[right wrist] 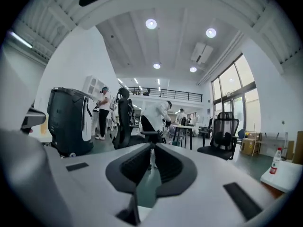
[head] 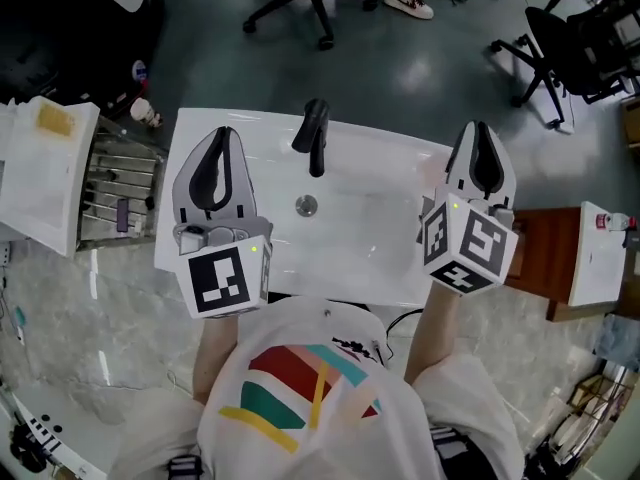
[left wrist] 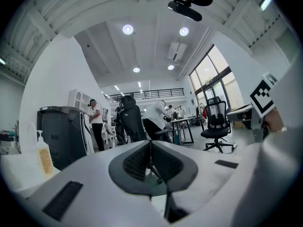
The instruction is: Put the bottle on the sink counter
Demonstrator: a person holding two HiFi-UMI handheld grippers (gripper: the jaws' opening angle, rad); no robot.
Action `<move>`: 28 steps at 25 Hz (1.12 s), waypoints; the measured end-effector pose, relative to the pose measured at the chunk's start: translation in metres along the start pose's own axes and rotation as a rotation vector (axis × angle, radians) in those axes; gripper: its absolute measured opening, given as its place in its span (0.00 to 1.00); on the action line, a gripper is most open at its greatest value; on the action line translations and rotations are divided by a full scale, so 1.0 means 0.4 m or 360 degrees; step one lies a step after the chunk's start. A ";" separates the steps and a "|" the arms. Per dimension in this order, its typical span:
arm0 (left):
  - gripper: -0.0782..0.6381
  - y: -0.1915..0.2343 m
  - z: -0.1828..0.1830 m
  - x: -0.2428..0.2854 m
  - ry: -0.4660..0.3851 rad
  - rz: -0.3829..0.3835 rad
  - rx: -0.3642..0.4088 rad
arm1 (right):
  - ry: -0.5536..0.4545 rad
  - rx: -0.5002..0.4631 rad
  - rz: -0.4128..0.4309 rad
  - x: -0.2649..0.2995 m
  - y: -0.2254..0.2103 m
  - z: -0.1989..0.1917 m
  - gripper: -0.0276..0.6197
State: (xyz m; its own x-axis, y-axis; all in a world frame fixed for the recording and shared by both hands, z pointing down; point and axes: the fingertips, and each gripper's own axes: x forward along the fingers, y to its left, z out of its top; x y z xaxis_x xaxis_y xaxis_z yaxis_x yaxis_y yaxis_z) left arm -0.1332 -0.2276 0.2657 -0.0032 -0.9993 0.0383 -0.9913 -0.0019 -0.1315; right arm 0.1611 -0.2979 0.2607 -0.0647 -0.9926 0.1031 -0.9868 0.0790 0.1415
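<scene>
Task is judged not yet begun: no bottle is seen on the sink counter (head: pixel 400 153) and nothing is held.

The L gripper (head: pixel 222 136) is held over the L end of the sink (head: pixel 380 233). In the left gripper view its jaws are seen fully closed, tips touching, w/ nothing between them. The R gripper (head: pixel 480 128) is held over the sink's R end. In the right gripper view its jaws are likewise seen closed tip to tip & empty. Both are pointed past the sink's rear edge, away from the person.

The basin is bare. Only the black faucet (head: pixel 315 136) at the sink's rear middle & the drain (head: pixel 306 205) just in front of it are seen.

Bottle candidates:
- A small bottle (head: pixel 604 221) w/ a red cap is stood upright on a white stand (head: pixel 590 268), well to the R of the sink, beyond a brown surface (head: pixel 540 258). The same bottle (right wrist: pixel 275 161) is caught at the R edge of the right gripper view.
- A pump bottle (left wrist: pixel 43 156) w/ yellowish contents is seen at the L of the left gripper view, on a white surface (left wrist: pixel 16 167) L of the sink.

Which one is meant can't be told from the task wording.

Left to do, by est.: the whole job. A gripper must be opened, taken to the bottle & closed on it. The bottle must then be carried to the sink, set upright on the flat rim & let go.
</scene>
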 end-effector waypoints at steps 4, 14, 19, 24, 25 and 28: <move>0.13 0.031 0.033 -0.027 -0.0069 0.0027 -0.0019 | -0.0189 -0.0084 -0.0029 -0.058 0.101 0.073 0.09; 0.13 0.040 0.073 -0.053 -0.0170 -0.0021 -0.0049 | -0.0259 0.0064 0.0427 -0.175 0.369 0.088 0.06; 0.13 0.032 0.075 -0.045 -0.0180 -0.0070 -0.0031 | -0.0254 0.0053 0.0502 -0.166 0.433 0.073 0.06; 0.13 0.039 0.071 -0.037 -0.0176 -0.0084 -0.0041 | -0.0199 0.0005 0.0514 -0.168 0.451 0.059 0.06; 0.13 0.043 0.072 -0.035 -0.0182 -0.0083 -0.0045 | -0.0189 0.0005 0.0516 -0.168 0.453 0.059 0.06; 0.13 0.048 0.074 -0.029 -0.0194 -0.0082 -0.0053 | -0.0208 0.0002 0.0522 -0.167 0.459 0.068 0.06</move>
State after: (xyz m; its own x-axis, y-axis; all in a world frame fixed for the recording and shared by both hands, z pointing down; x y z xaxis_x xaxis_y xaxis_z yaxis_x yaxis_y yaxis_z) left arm -0.1485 -0.2173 0.2336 0.0620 -0.9951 -0.0767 -0.9935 -0.0542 -0.0997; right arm -0.0198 -0.2194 0.2530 -0.3964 -0.9179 0.0158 -0.9106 0.3953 0.1208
